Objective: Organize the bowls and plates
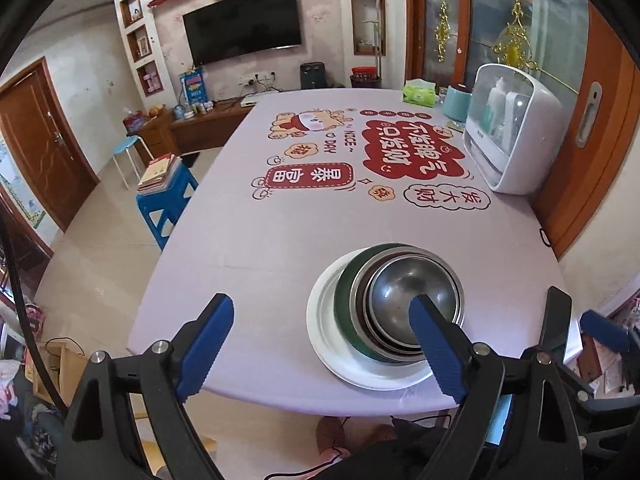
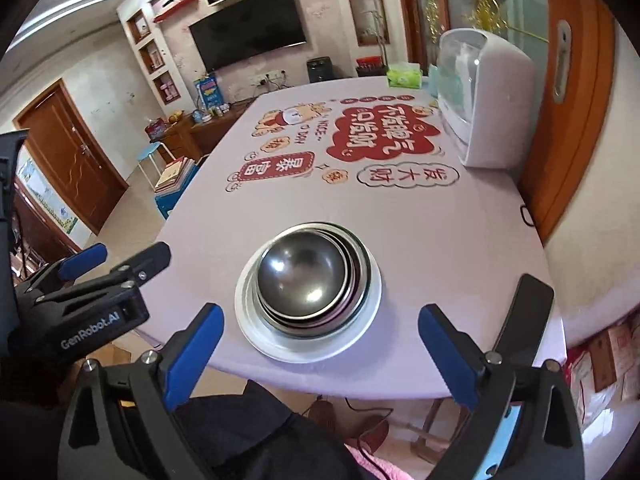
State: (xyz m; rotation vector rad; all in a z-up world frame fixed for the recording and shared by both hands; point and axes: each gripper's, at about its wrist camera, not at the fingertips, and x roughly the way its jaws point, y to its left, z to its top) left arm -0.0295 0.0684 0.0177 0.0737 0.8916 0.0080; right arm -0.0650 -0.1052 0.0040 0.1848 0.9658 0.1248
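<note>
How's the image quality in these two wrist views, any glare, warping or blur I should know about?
Left wrist view: strong fisheye warping, dark corners, the table edge bows; the stacked metal bowls show soft reflections, and detail is sharp. Right wrist view: same warping; a bright glint sits in the top bowl, and the white cabinet by the window looks washed out.

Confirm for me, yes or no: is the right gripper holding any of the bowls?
No: the right gripper stands wide open above the table's near edge, clear of the nested metal bowls stacked on the white plate.
</note>
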